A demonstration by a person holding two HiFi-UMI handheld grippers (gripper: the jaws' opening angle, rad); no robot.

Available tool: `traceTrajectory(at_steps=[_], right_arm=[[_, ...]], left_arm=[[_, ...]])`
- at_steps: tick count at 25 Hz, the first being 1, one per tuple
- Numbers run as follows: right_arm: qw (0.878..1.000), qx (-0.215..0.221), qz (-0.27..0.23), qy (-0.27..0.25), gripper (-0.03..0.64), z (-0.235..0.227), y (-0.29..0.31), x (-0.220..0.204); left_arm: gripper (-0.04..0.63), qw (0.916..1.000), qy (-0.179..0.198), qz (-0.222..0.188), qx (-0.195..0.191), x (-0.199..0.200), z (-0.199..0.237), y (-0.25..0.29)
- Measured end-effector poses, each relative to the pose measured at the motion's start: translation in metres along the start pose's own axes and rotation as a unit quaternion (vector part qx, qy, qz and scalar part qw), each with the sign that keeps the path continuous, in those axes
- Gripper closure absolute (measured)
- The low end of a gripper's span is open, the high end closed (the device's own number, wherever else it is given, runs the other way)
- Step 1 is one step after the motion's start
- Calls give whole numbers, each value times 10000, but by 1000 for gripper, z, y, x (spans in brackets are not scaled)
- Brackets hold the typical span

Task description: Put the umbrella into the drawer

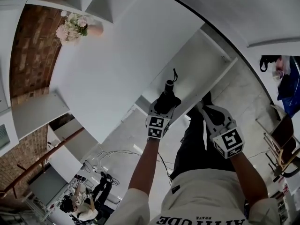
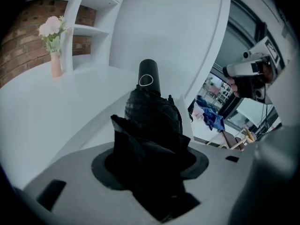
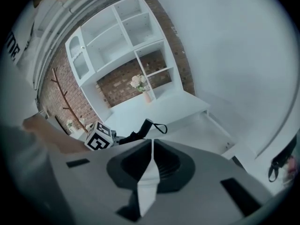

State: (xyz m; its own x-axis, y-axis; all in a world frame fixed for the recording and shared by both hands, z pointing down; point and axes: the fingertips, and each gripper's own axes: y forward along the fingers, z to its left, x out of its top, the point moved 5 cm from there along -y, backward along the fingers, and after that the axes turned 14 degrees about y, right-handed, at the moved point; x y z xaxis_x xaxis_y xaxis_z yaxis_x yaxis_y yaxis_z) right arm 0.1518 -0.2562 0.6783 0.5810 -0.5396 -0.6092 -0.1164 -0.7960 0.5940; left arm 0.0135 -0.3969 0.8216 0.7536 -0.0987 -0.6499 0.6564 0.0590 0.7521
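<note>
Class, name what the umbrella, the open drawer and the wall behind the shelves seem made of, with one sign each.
Umbrella: likely black woven fabric, matte, crumpled folds.
Drawer: probably painted or laminated board, flat even white.
Wall: brick, red-brown courses with pale joints.

Looks like a home-style living room or entryway, maybe a staged one: a tall white cubby shelving unit (image 3: 117,41) stands against a red brick wall (image 3: 119,86). A slim pink vase of pale flowers (image 3: 143,90) sits in the unit's lower niche, and a brown branch-shaped wooden coat rack (image 3: 63,100) is just left of it. Well away from the shelving unit it's messier, with loose dark cables (image 1: 96,167) on the pale floor and some brown wooden chairs (image 1: 281,142), so it feels a bit studio-ish.
</note>
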Motion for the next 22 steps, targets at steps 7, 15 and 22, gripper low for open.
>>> traceTrajectory(at_steps=[7,15,22], right_arm=[[9999,40,111,39,582,-18,12,12],[9995,101,290,10,581,-32,18,13],[9991,187,380,26,582,-40,20,11]], left_arm=[[348,9975,-350,604,-64,-12,20,45],[348,9889,-753,1277,97,-39,29,80],[348,9766,-1302,1631,516,-57,48,98]])
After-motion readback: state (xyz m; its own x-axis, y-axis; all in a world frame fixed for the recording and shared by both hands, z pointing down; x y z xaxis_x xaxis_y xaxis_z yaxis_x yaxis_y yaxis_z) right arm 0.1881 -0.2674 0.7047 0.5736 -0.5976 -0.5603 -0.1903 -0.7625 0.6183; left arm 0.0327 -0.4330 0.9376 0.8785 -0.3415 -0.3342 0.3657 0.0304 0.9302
